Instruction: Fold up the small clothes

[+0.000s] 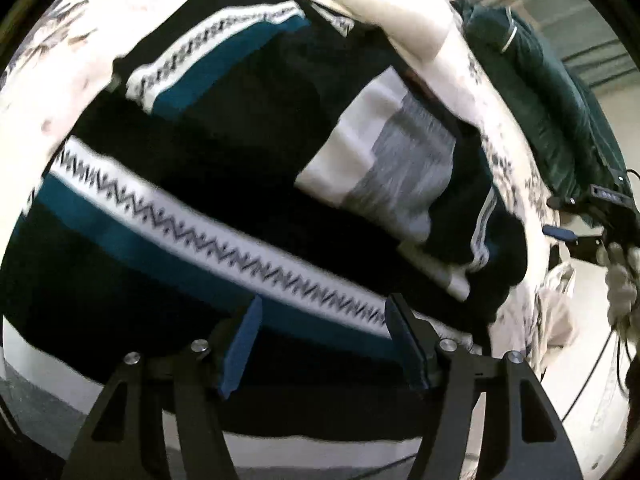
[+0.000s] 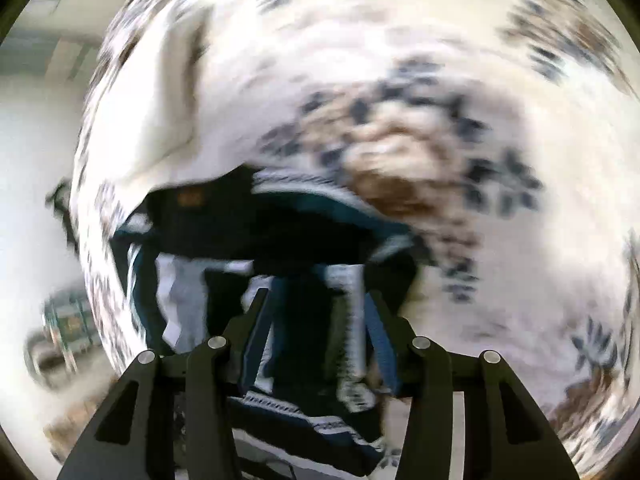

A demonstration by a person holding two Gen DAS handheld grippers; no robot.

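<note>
a bedroom at home, by the look of the bedding

the working surface is a bed: a white sheet (image 1: 516,168) printed with blue and brown flowers covers it and fills most of the right wrist view (image 2: 440,120). a plain cream pillow (image 1: 372,8) lies at the far end. knitted clothing in black, teal and white (image 1: 200,216) is spread on the sheet, and a dark green quilted jacket (image 1: 560,92) lies at the bed's edge. beyond the bed there are pale walls and a light floor (image 1: 588,320); the left edge of the right wrist view is too blurred to tell what stands there.
</note>
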